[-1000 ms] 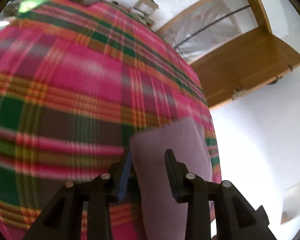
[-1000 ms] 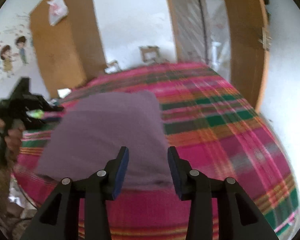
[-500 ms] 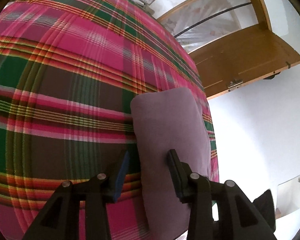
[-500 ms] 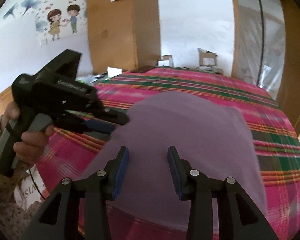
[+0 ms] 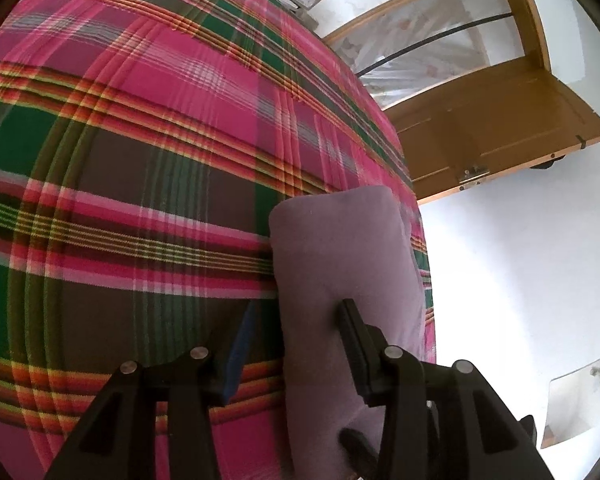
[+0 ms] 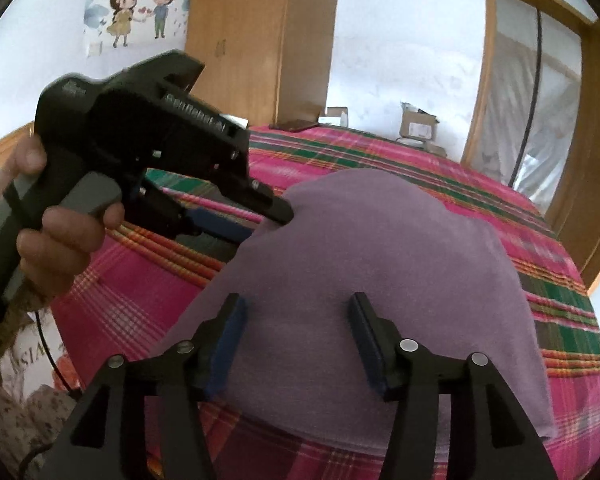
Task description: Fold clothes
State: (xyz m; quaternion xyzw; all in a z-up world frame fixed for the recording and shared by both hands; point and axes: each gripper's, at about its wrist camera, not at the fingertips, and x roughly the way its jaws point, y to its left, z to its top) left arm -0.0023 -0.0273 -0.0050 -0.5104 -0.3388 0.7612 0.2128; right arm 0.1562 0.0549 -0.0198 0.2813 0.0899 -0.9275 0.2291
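A folded purple garment [image 6: 380, 280] lies on the pink and green plaid bedspread [image 6: 560, 308], close to the bed's near edge. My right gripper [image 6: 296, 300] hovers open over the garment's near side, with nothing between its fingers. A hand [image 6: 60, 240] holds my left gripper [image 6: 260, 224], whose open fingers reach the garment's left edge. In the left wrist view the garment [image 5: 340, 248] runs lengthwise away from me. There my left gripper [image 5: 300, 312] straddles its left border, one finger over the bedspread [image 5: 140, 160] and one over the cloth.
The bed's edge drops off just right of the garment in the left wrist view, with a white floor and an open wooden door [image 5: 500, 120] beyond. A wooden wardrobe [image 6: 260, 40] and cardboard boxes [image 6: 416, 124] stand behind the bed's far side.
My right gripper has swung left and come closer over the garment. The left gripper has moved in along the garment's left edge. Both stayed open.
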